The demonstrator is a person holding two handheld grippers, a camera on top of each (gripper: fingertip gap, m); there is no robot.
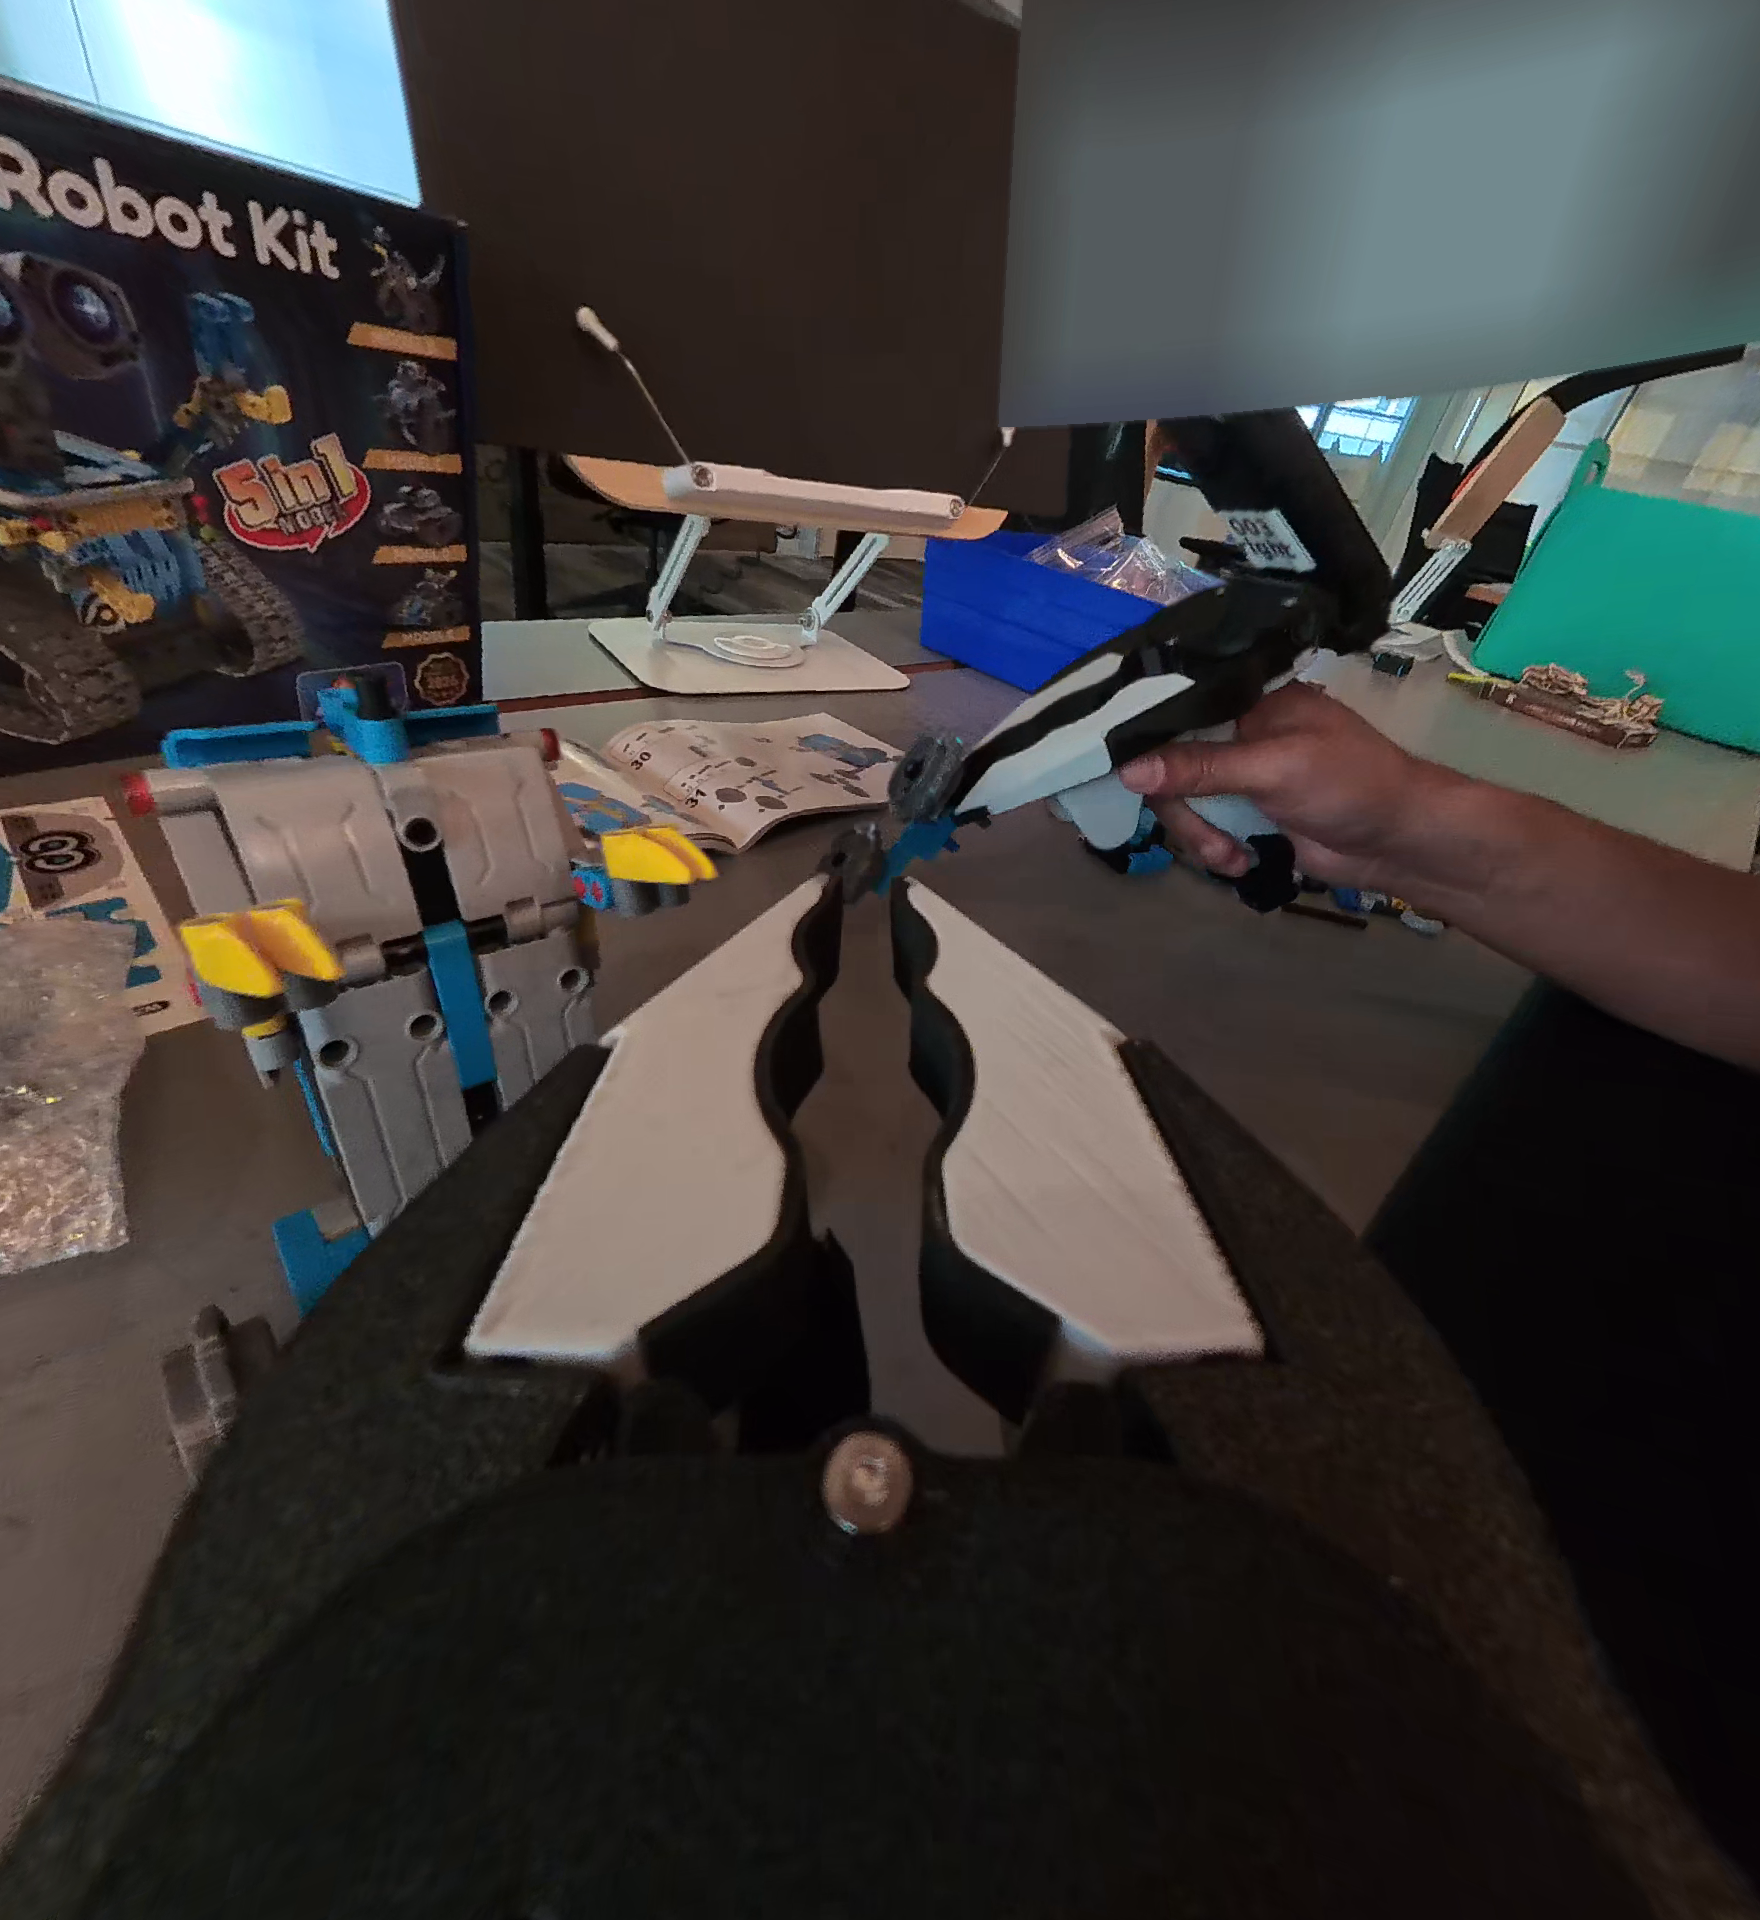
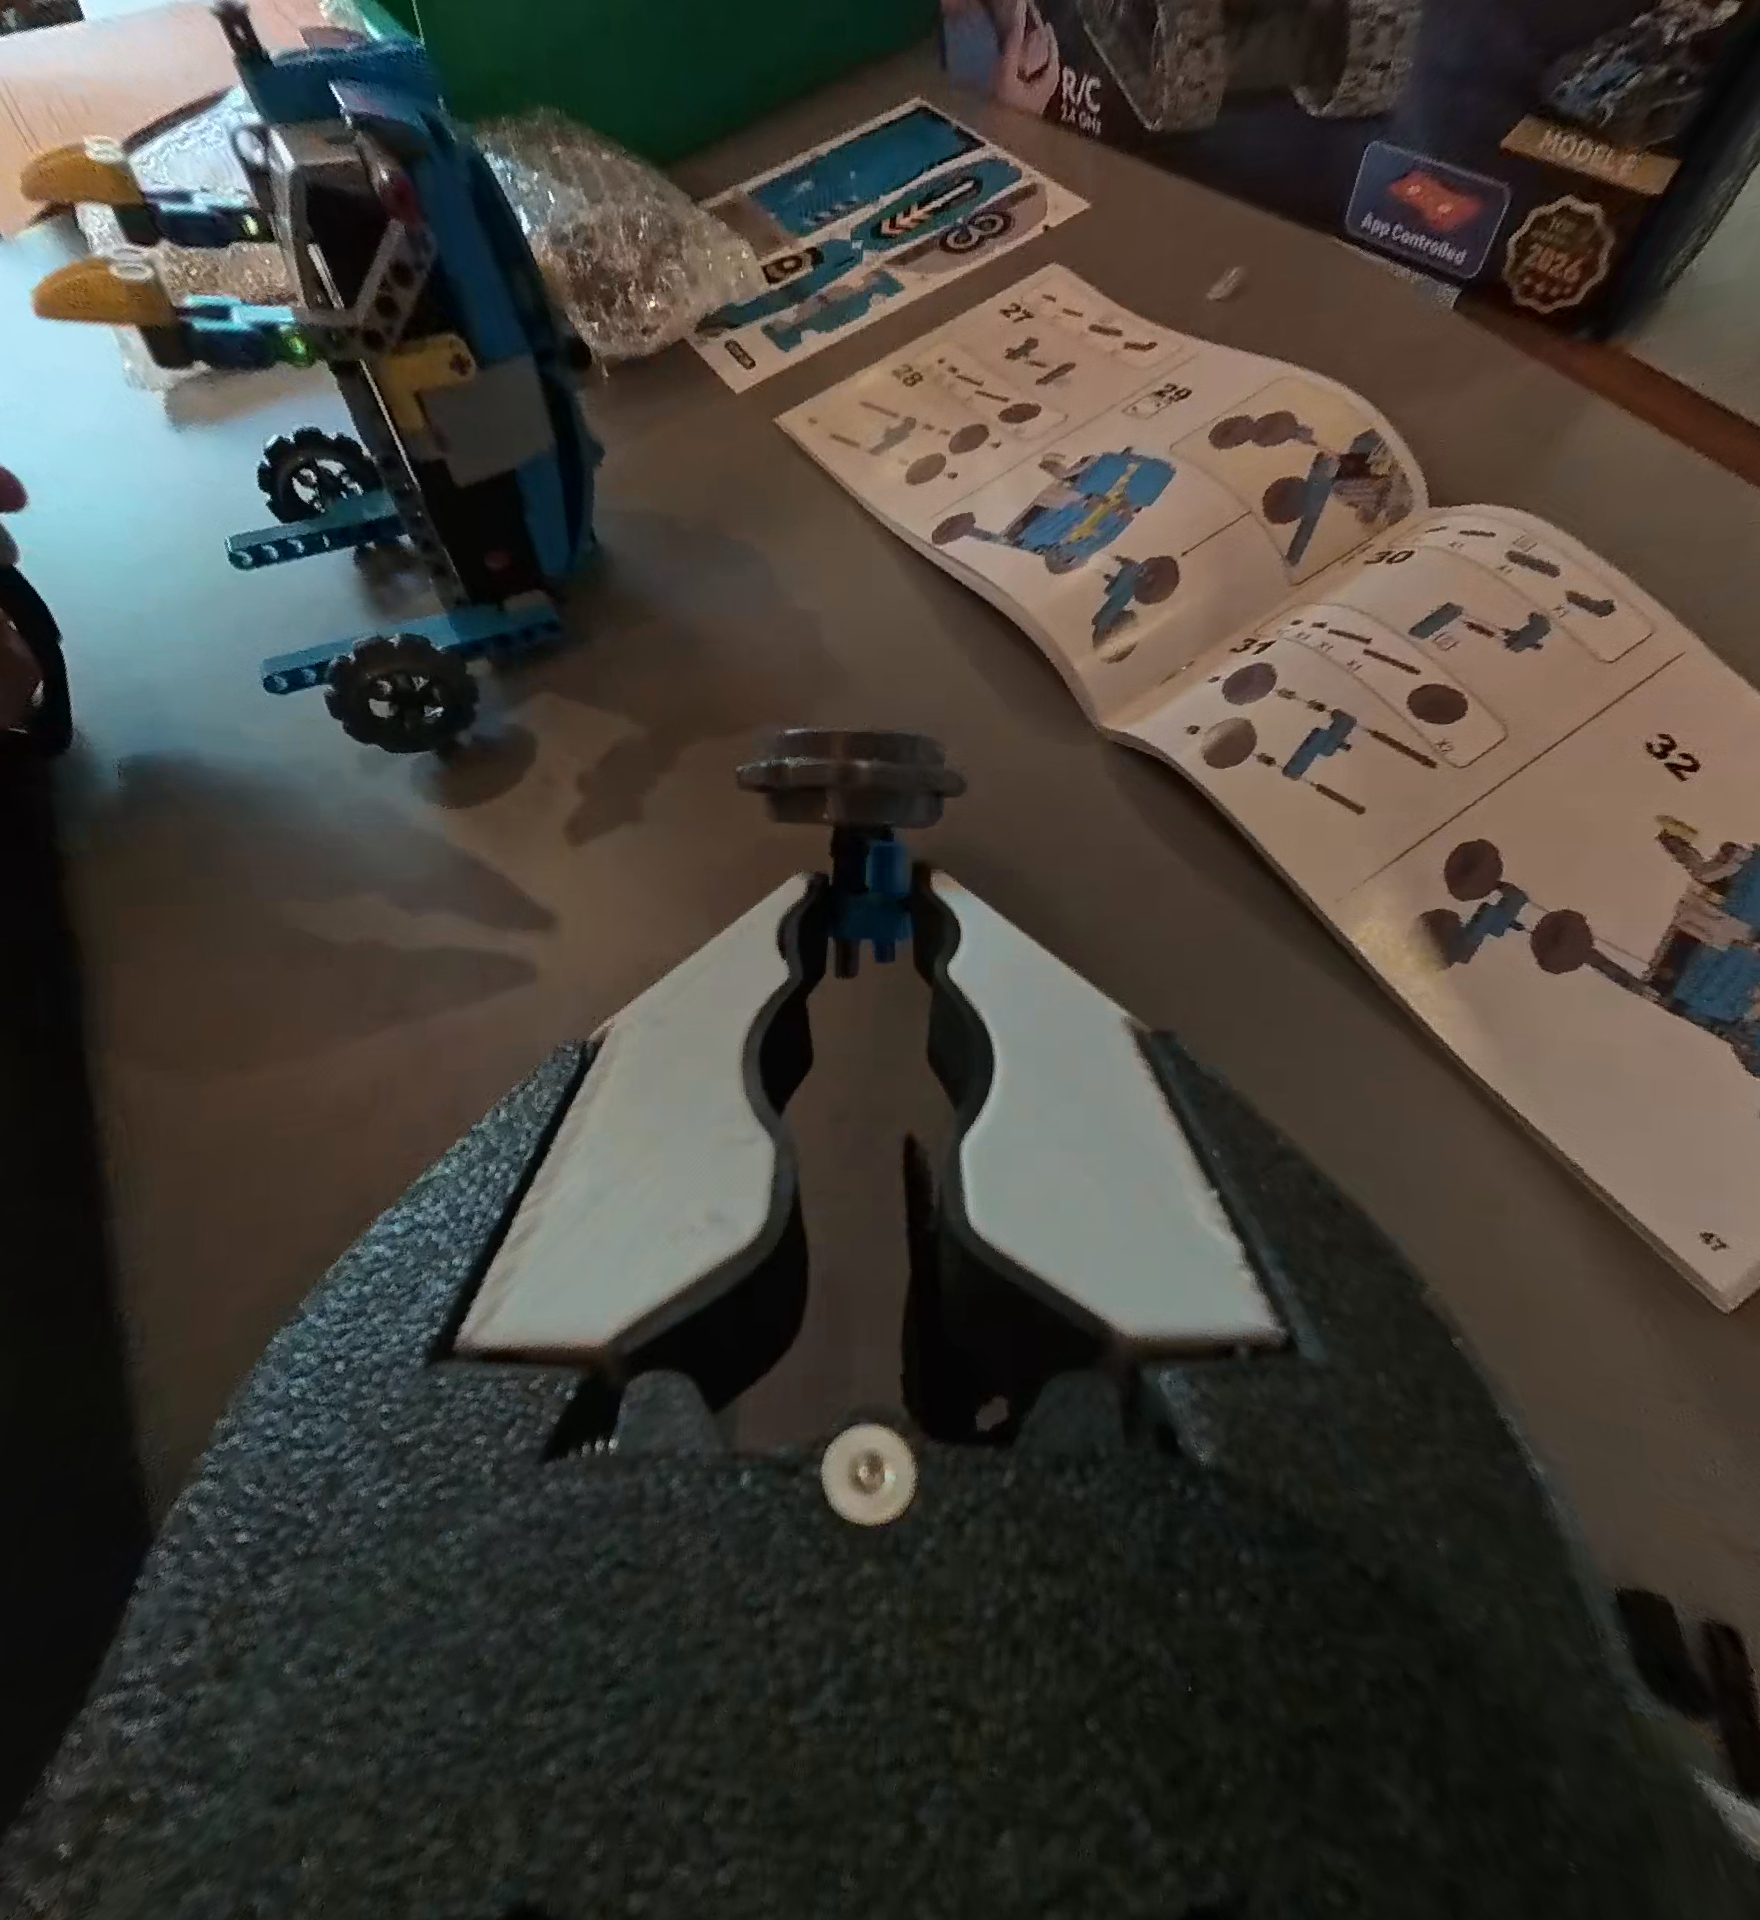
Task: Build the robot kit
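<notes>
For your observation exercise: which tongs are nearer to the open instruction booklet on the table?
Right. The right tongs, shut on a blue wheel piece, sit just left of the booklet. The left tongs sit farther back.

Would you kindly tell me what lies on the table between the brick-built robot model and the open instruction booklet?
In the right wrist view, only bare grey table separates the robot model from the instruction booklet; nothing sits there.
</notes>
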